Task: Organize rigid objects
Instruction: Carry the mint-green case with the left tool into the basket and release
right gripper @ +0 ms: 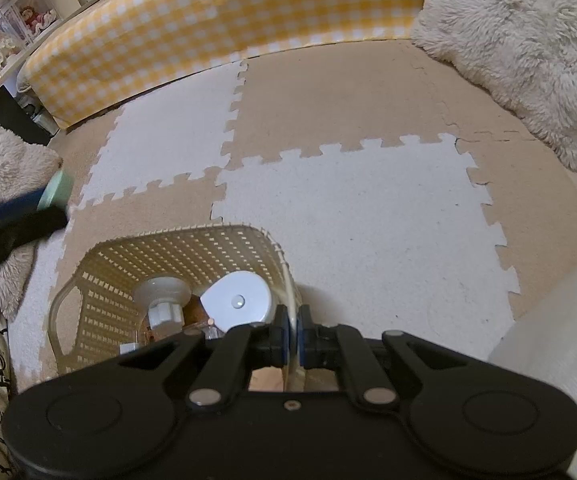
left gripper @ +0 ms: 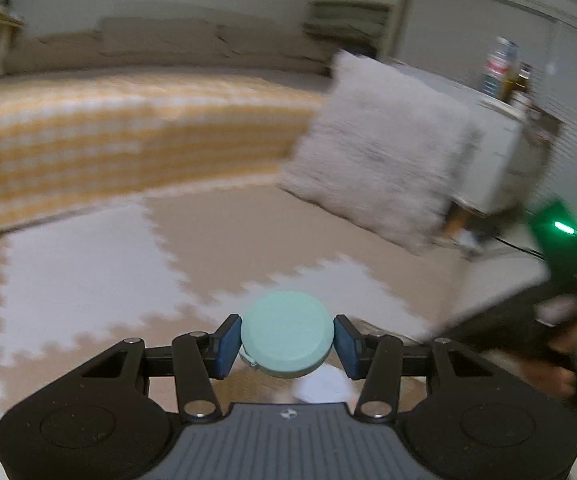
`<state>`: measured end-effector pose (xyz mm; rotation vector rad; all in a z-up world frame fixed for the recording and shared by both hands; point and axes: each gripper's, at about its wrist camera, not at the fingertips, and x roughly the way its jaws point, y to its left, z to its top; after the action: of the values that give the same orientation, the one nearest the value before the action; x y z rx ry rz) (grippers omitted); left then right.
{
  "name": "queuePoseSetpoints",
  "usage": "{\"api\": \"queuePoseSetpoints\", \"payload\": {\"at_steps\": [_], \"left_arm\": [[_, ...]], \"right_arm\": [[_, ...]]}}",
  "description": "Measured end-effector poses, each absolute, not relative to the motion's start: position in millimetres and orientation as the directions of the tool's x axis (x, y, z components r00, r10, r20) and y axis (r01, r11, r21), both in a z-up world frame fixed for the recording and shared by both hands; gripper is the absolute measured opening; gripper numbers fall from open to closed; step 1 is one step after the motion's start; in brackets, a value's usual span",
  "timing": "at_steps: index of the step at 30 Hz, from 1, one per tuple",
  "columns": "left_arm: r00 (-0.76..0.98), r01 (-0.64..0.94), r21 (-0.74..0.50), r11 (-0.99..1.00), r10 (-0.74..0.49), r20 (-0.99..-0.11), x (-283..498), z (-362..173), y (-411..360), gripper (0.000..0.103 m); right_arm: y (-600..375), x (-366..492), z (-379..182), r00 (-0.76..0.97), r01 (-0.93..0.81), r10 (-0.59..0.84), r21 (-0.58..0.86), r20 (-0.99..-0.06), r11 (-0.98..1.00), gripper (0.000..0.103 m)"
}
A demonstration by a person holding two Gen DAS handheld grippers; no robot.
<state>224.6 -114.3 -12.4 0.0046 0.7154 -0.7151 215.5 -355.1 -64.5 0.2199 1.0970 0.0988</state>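
My left gripper (left gripper: 287,340) is shut on a round mint-green case (left gripper: 287,335), held between its blue pads above the foam floor mat; the view is blurred. The case and left gripper also show at the left edge of the right wrist view (right gripper: 54,192). My right gripper (right gripper: 294,338) is shut on the right rim of a cream perforated basket (right gripper: 168,248). Inside the basket lie a white rounded disc-shaped item (right gripper: 236,300) and a white suction-cup-like piece (right gripper: 163,292), with smaller things under them.
The floor is beige and white puzzle mat (right gripper: 348,208). A yellow checked mattress (right gripper: 208,20) lies behind it. A fluffy white cushion (right gripper: 528,52) sits far right, another fluffy item (right gripper: 4,160) at left. A white cabinet with bottles (left gripper: 504,120) stands right.
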Motion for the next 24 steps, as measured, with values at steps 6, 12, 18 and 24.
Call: {"api": "queuePoseSetpoints", "payload": {"at_steps": [6, 12, 18, 24], "left_arm": [[0.352, 0.628, -0.282, 0.725, -0.588, -0.728, 208, -45, -143, 0.051], [0.289, 0.582, -0.268, 0.767, -0.504, -0.814, 212, -77, -151, 0.051], [0.282, 0.579, -0.237, 0.78, -0.465, -0.839, 219, -85, -154, 0.051], [0.28, 0.581, -0.23, 0.78, -0.457, -0.844, 222, -88, -159, 0.056]], "right_arm": [[-356, 215, -64, 0.457, 0.031, 0.187, 0.225, -0.87, 0.974, 0.005], [-356, 215, -64, 0.456, 0.032, 0.188, 0.228, -0.87, 0.973, 0.005], [-356, 215, -64, 0.456, 0.033, 0.189, 0.229, -0.869, 0.973, 0.005], [-356, 215, -64, 0.457, 0.033, 0.19, 0.23, -0.869, 0.973, 0.005]]}}
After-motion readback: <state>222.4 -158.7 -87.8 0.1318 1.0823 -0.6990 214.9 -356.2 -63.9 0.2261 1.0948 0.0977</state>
